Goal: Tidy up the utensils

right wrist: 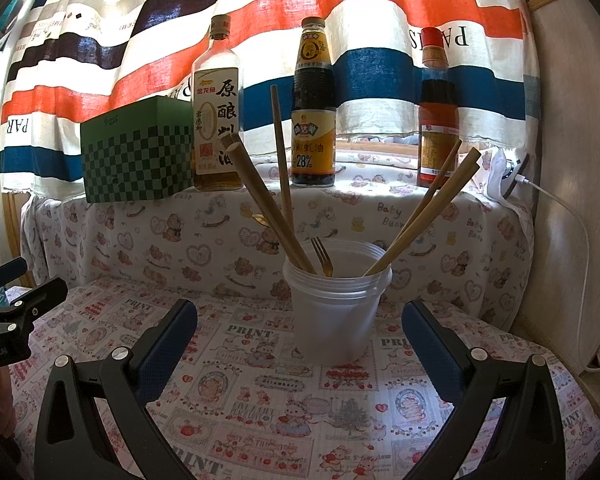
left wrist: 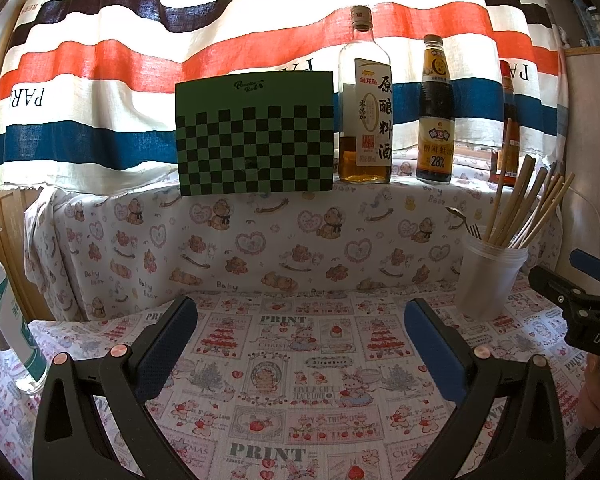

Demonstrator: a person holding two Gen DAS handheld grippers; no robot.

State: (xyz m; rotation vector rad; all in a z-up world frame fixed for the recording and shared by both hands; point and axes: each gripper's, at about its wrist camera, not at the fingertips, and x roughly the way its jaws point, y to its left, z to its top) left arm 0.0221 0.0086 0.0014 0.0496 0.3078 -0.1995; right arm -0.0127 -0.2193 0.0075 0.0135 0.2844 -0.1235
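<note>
A translucent plastic cup [right wrist: 334, 312] stands on the printed tablecloth just ahead of my right gripper [right wrist: 300, 336], which is open and empty. Several wooden chopsticks [right wrist: 268, 208] and a gold fork [right wrist: 323, 258] stick up out of it. The left wrist view has the same cup [left wrist: 488, 280] at the right with chopsticks [left wrist: 528, 208], a fork and a spoon [left wrist: 456, 214] in it. My left gripper [left wrist: 300, 340] is open over bare cloth, nothing between its fingers. The other gripper's body [left wrist: 580, 300] shows at that view's right edge.
On the raised ledge behind stand a green checkered box [left wrist: 256, 136], a cooking wine bottle [left wrist: 365, 120], an oyster sauce bottle [left wrist: 436, 120] and a red-capped bottle [right wrist: 436, 120]. A water bottle [left wrist: 12, 320] stands at far left. A white cable [right wrist: 560, 200] hangs at right.
</note>
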